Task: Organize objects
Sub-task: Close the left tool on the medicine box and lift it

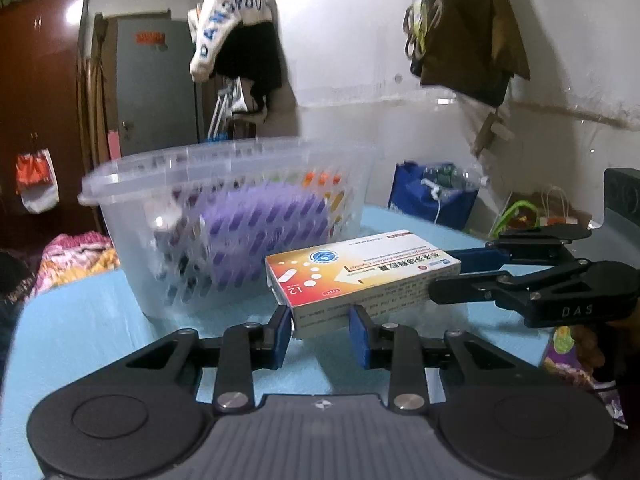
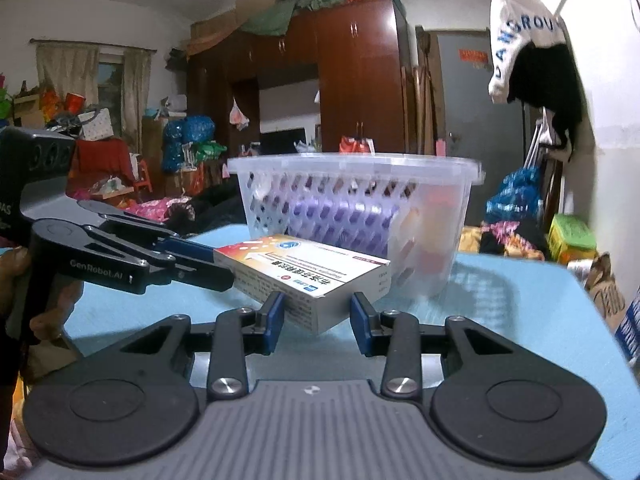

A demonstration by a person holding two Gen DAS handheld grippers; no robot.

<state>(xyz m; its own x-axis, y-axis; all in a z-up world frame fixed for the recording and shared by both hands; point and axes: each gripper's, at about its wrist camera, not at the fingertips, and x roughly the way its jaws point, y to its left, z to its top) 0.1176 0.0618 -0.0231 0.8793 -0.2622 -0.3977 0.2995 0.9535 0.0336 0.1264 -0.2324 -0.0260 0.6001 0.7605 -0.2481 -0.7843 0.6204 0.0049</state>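
Two claws meet on one medicine box above a light blue table. In the left wrist view, the left claw has its blue pads on either side of the box's near end; the left pad touches the box's corner and the right pad sits against its lower edge, so the claw is partly closed and appears to grip the box, though blur makes the contact hard to confirm. The right claw comes in from the right, its dark fingers closed onto the far right end of the box.

In the right wrist view, the same box lies tilted between the right claw's blue pads, which stand close to its near corner on both sides. The left claw reaches in from the left, pinching the box's left end.

Just beyond the box stands a clear plastic basket with slotted walls, also seen in the right wrist view. Inside it lies a purple pack, with other small coloured items too blurred to name. The box is outside the basket, near its front wall.

On the wall behind hangs a white and black garment.
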